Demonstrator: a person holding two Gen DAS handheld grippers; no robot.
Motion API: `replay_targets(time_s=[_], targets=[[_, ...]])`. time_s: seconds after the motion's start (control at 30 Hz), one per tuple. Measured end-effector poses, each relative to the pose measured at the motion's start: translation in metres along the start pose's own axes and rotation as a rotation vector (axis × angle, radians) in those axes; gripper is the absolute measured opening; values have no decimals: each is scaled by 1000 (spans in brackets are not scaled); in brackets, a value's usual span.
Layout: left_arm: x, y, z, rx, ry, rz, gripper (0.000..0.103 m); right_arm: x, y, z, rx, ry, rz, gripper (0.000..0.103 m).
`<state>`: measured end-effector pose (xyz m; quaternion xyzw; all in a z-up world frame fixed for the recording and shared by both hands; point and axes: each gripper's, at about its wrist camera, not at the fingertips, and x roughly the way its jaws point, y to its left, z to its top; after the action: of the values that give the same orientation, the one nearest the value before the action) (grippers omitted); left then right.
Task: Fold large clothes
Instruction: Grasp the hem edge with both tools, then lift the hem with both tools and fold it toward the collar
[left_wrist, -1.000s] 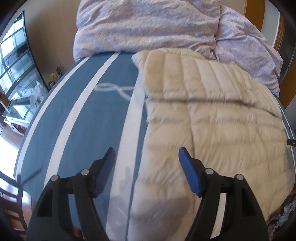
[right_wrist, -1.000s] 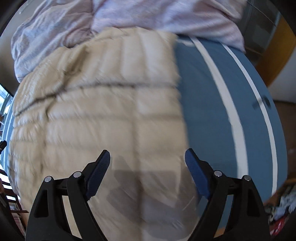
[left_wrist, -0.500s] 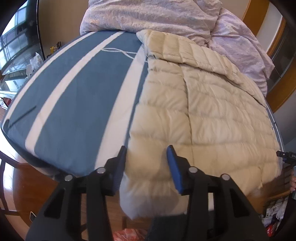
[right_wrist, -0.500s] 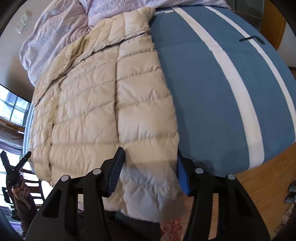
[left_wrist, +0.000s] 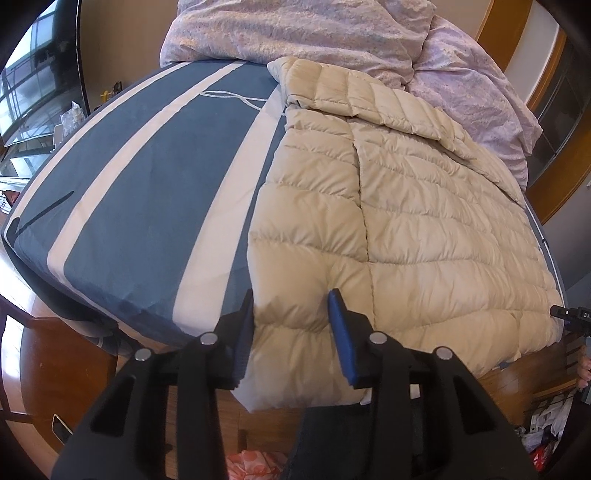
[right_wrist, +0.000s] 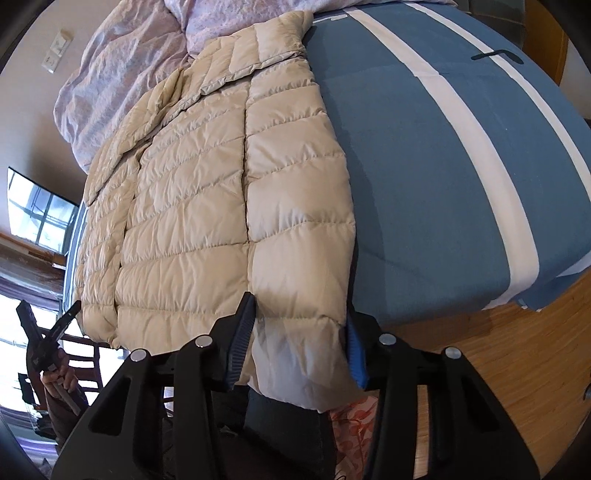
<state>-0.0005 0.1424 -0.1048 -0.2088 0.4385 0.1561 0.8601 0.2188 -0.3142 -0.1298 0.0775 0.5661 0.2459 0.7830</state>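
Two hand-held grippers closed in on the near hem of a jacket spread on a bed.

Bed (left_wrist: 140, 206), blue cover with white stripes, fills the field ahead of both grippers; rumpled lilac duvet (left_wrist: 314, 33) heaped at its far end. Beige quilted down jacket (left_wrist: 406, 229) lies flat on the cover, running from the duvet to the near edge, its hem overhanging toward the wood floor (right_wrist: 517, 350). Left hand-held gripper (left_wrist: 291, 325): jaws narrow, just been closing, the hem's left corner between the blue pads (left_wrist: 341, 332) and pinched. Right hand-held gripper (right_wrist: 301, 332): jaws likewise narrow, just been closing, clamped on the hem's right corner, fabric bunched between them.
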Motion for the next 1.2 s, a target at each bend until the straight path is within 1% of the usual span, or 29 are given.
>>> replay_targets(time_s=[0.03, 0.07, 0.1, 0.13, 0.2, 0.37, 0.5, 0.63, 0.73, 0.87, 0.97, 1.2], targets=[[0, -1, 0, 0, 3, -6, 29, 2, 1, 0, -2, 6, 4, 26], [0, -1, 0, -1, 6, -13, 20, 2, 2, 0, -2, 5, 10, 23], [0, -2, 0, -1, 6, -17, 14, 1, 4, 0, -9, -3, 13, 16], [-2, -4, 2, 3, 4, -16, 12, -1, 6, 2, -17, -13, 11, 12], [-4, -8, 4, 11, -2, -14, 7, -6, 11, 4, -34, -33, 0, 10], [-18, -13, 18, 26, -39, 1, 4, -18, 21, 14, -56, -85, -17, 8], [-31, -17, 39, 24, -77, 20, 4, -28, 29, 29, -67, -122, -17, 8], [-43, -26, 66, 26, -133, 43, 4, -34, 43, 50, -92, -159, -31, 8], [-50, -31, 92, 11, -164, 37, 4, -39, 53, 71, -98, -188, -32, 8], [-58, -42, 129, 17, -217, 47, 4, -42, 65, 106, -106, -234, -46, 8], [-54, -51, 155, 26, -236, 65, 4, -34, 69, 132, -95, -241, -60, 8], [-20, -67, 208, 42, -248, 120, 4, -4, 66, 181, -70, -216, -88, 8]])
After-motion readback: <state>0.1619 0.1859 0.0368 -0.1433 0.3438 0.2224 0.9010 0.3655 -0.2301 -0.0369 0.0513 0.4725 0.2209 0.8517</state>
